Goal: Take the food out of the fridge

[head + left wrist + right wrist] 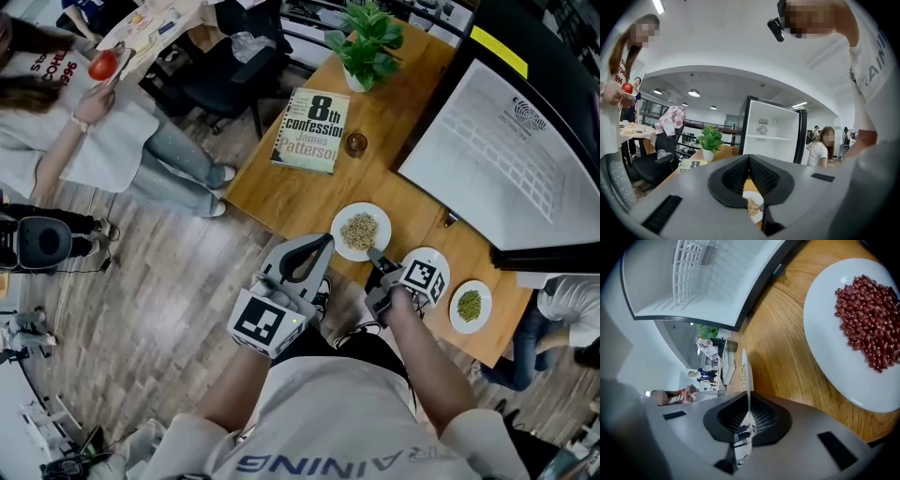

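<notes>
A white plate of beige grains [360, 231] lies on the wooden table [309, 192] near its front edge. My right gripper [375, 255] is shut on that plate's near rim; the right gripper view shows the rim [745, 366] edge-on between the pads of the right gripper [748, 401]. A plate of red beans [869, 319] rests just to its right. My left gripper [323, 242] hovers left of the grain plate, shut and empty. In the left gripper view, the left gripper [749, 160] points at the open white fridge [771, 136], with the grain plate [753, 206] below.
The fridge door [487, 159] stands open over the table's right side. A plate of green beans [469, 306] sits at the right front corner. A book [311, 131], a small glass [355, 143] and a potted plant [367, 47] stand further back. A person [66, 122] holding a red fruit sits at the left.
</notes>
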Demonstrator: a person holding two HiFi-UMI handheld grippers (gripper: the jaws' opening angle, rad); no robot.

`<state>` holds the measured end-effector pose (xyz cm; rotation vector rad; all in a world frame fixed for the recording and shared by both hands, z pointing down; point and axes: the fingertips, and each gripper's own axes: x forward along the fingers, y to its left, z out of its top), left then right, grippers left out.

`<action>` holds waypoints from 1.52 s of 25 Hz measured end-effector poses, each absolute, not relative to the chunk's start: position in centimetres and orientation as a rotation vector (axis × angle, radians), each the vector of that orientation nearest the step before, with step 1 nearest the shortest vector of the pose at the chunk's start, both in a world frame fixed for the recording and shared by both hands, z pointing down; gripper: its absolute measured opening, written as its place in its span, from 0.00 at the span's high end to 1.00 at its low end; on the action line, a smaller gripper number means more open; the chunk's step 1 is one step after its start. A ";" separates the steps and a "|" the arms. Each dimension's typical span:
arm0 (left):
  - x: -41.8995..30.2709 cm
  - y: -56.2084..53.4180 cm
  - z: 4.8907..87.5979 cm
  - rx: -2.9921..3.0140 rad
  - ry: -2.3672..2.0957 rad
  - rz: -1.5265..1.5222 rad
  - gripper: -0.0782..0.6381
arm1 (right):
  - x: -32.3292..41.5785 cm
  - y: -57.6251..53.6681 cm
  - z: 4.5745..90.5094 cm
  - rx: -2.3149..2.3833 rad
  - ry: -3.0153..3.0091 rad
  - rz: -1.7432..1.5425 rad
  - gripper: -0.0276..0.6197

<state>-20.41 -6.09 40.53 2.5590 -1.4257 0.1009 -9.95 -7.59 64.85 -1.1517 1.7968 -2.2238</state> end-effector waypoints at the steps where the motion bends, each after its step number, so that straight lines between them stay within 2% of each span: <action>1: -20.5 -6.2 40.7 2.564 -1.427 0.104 0.88 | -10.0 -7.6 64.9 -1.165 1.806 -2.225 0.91; 7: -20.4 -6.8 41.2 2.579 -1.397 0.121 0.88 | -10.6 -8.0 65.1 -1.286 2.010 -2.191 0.90; 10: -20.4 -7.3 41.3 2.583 -1.384 0.124 0.88 | -11.6 -7.9 65.2 -1.293 2.171 -2.176 0.79; 18: -20.5 -7.9 41.0 2.607 -1.378 0.110 0.88 | -12.3 -6.3 66.4 -1.338 2.714 -2.060 0.66; 30: -20.1 -7.7 40.7 2.621 -1.343 0.099 0.88 | -11.1 -4.2 67.0 -1.393 3.029 -1.972 0.65; 35: -19.0 -7.6 40.0 2.651 -1.300 0.088 0.88 | -10.4 -4.8 64.3 -1.418 2.994 -1.833 0.66; 37: -18.4 -7.7 39.5 2.670 -1.279 0.082 0.88 | -9.8 -5.6 62.3 -1.425 2.930 -1.756 0.71; 38: -18.1 -7.7 39.3 2.681 -1.266 0.083 0.88 | -9.3 -6.1 61.2 -1.437 2.893 -1.711 0.79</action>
